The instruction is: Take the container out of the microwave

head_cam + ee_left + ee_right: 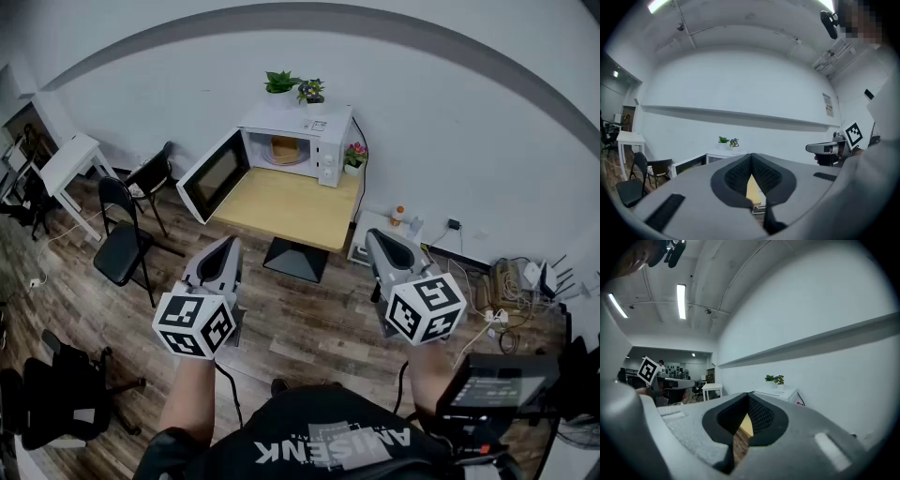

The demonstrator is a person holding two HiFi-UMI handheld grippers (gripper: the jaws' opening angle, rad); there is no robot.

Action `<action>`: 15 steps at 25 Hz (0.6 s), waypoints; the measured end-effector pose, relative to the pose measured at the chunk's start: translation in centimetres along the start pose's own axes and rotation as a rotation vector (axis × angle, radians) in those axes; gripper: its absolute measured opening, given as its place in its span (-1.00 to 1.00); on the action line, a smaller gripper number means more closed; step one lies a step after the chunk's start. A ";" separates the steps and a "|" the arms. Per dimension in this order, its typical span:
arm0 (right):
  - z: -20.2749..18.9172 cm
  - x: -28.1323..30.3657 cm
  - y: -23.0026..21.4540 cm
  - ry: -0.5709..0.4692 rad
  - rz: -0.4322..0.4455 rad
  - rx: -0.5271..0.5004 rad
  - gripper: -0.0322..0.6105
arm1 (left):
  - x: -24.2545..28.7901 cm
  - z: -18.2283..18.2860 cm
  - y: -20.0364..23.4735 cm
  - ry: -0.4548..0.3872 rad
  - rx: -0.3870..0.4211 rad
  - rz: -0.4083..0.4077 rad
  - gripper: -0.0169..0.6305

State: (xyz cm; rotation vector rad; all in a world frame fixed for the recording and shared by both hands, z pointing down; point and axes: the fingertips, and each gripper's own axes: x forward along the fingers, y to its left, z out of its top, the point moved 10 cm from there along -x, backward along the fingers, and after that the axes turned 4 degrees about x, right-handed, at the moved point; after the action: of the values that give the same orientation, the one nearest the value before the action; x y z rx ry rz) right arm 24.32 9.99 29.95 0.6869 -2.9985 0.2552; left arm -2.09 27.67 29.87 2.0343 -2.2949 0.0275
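The white microwave [300,141] stands at the back of a wooden table [286,206], its door [214,175] swung open to the left. Inside it sits a tan container [284,148]. Both grippers hover over the wooden floor, well short of the table and pointing level toward it. My left gripper [228,246] is shut with nothing in it, and its pads meet at the tip [751,157]. My right gripper [378,239] looks shut and holds nothing [748,397]. The microwave [719,157] shows small and far in the left gripper view, and likewise [778,393] in the right gripper view.
Two potted plants [295,86] stand on the microwave, and a pink flower pot [354,155] is beside it. Black chairs [127,246] and a white desk [70,164] stand at left. Cables and power strips [511,281] lie by the wall at right.
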 end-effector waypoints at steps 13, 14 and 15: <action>-0.8 0.6 0.2 -0.002 -0.022 0.056 -0.89 | -0.6 -0.7 1.1 0.027 -0.001 0.003 -0.94; -0.8 0.9 0.4 -0.002 -0.020 0.054 -0.89 | -0.7 -0.8 1.3 0.026 -0.003 0.007 -0.94; -0.9 1.1 0.6 -0.002 -0.019 0.054 -0.89 | -0.8 -0.8 1.7 0.027 -0.003 0.011 -0.94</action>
State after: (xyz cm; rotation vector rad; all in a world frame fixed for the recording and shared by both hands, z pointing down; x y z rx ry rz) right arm 23.07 10.24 30.81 0.7199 -2.9952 0.3358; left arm -3.63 28.69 30.72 2.0078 -2.2883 0.0515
